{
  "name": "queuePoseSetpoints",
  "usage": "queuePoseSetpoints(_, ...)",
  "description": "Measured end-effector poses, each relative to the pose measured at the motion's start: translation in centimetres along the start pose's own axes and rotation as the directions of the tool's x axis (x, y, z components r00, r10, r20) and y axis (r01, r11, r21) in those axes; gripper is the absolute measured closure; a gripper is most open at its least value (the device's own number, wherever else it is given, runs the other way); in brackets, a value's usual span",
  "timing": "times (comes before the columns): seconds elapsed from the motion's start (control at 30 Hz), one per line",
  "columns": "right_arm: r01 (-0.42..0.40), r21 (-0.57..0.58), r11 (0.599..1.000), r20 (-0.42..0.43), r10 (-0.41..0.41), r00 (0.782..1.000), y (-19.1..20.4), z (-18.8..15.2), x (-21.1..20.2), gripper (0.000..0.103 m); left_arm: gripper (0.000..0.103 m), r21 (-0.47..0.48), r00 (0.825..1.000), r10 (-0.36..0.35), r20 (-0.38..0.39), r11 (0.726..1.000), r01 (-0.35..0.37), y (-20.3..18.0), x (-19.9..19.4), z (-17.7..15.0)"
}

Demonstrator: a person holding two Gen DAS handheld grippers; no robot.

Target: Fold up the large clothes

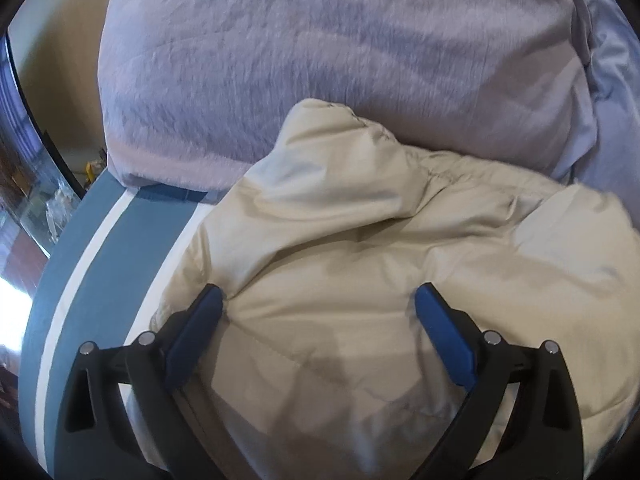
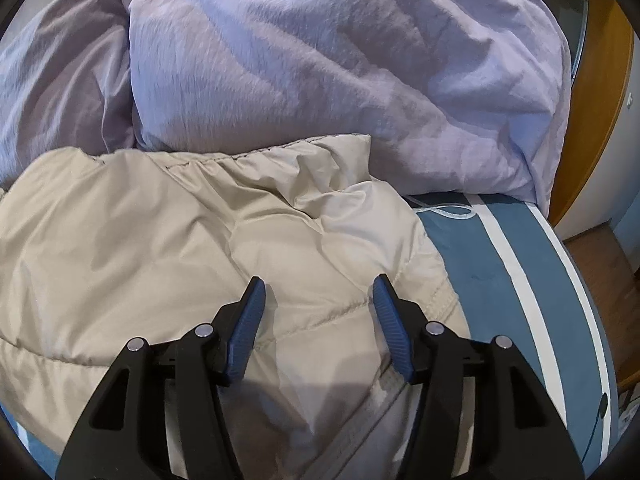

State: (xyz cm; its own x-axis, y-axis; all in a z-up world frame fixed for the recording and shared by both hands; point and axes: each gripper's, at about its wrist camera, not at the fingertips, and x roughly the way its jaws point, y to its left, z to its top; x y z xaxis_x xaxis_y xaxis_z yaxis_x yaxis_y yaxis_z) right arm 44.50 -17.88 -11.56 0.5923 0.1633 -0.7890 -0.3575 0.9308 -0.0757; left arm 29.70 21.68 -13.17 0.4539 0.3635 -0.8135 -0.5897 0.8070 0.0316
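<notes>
Bedding fills most of what I see: a bed [image 1: 92,240] with a blue cover crossed by white stripes, and on it a big pale lilac duvet [image 1: 320,60] bunched up along the far side. From my right wrist view that duvet [image 2: 340,72] rises in soft, rumpled heaps, with a second greyer fold to its left. Past the bed's right edge I see a wooden door frame [image 2: 596,100] and a strip of wooden floor; on the left wrist view a cream wall and a dark-edged panel stand beyond the bed's left edge, too blurred to name further.

A beige padded jacket [image 1: 380,260] lies on the bed, near side, its far edge touching the duvet. Its gathered seam runs along the top, and in the right wrist view the jacket [image 2: 160,240] spreads to the left, its right edge lying on the blue cover. A thin white cord [image 2: 452,212] lies on the cover just beside it.

My left tool [image 1: 318,300] hangs above the jacket with its blue pads spread wide, nothing between them but fabric below. My right tool [image 2: 318,292] stands about half open over the jacket's right part, pads not pressing on anything. I see no containers.
</notes>
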Motion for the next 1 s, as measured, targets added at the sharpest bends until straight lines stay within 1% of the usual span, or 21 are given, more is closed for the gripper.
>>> queuePoseSetpoints(0.3,0.017,-0.017,1.000,0.004,-0.017,1.000,0.2,-0.4,1.6,0.042,0.002,-0.001,1.000,-0.003,0.005,1.000,0.003,0.4,1.5,0.1)
queuePoseSetpoints(0.43,0.012,0.001,1.000,-0.019,-0.012,1.000,0.0,-0.2,1.5,0.041,0.003,0.001,1.000,0.001,-0.017,1.000,-0.001,0.7,1.4,0.4)
queuePoseSetpoints(0.53,0.002,0.044,0.999,-0.043,0.000,0.999,-0.7,0.1,0.5,0.041,0.007,-0.008,0.999,-0.006,-0.034,1.000,0.006,1.2,0.0,0.4)
queuePoseSetpoints(0.63,-0.022,0.109,0.994,-0.038,0.027,0.999,-2.1,-0.4,-1.2,0.040,0.009,-0.029,0.999,-0.029,-0.020,0.999,0.028,2.3,-2.2,-0.2)
queuePoseSetpoints(0.7,-0.036,0.138,0.990,-0.036,0.041,0.999,-2.9,-1.0,-2.3,0.040,0.009,-0.052,0.999,-0.043,-0.006,0.998,0.042,3.1,-3.9,-0.8)
queuePoseSetpoints(0.8,-0.013,0.171,0.985,-0.036,0.019,0.999,-4.8,-0.9,-4.1,0.033,0.009,-0.115,0.999,-0.045,0.001,0.992,0.045,5.6,-6.2,-2.1)
queuePoseSetpoints(0.83,-0.019,0.191,0.981,-0.043,0.028,0.999,-5.5,-1.0,-4.4,0.030,0.009,-0.136,0.999,-0.051,-0.007,0.989,0.050,6.4,-6.5,-2.5)
queuePoseSetpoints(0.87,-0.026,0.204,0.979,-0.053,0.038,0.998,-5.9,-1.0,-4.6,0.030,0.009,-0.161,0.998,-0.058,-0.019,0.985,0.054,7.3,-6.7,-3.0)
queuePoseSetpoints(0.97,-0.050,0.244,0.968,-0.120,0.082,0.989,-7.2,-1.7,-4.4,0.030,0.009,-0.213,0.996,-0.056,-0.065,0.976,0.040,9.0,-6.5,-4.4)
queuePoseSetpoints(1.0,-0.061,0.257,0.964,-0.138,0.099,0.985,-7.2,-2.0,-4.4,0.030,0.009,-0.236,0.994,-0.065,-0.084,0.971,0.043,9.5,-6.3,-4.9)
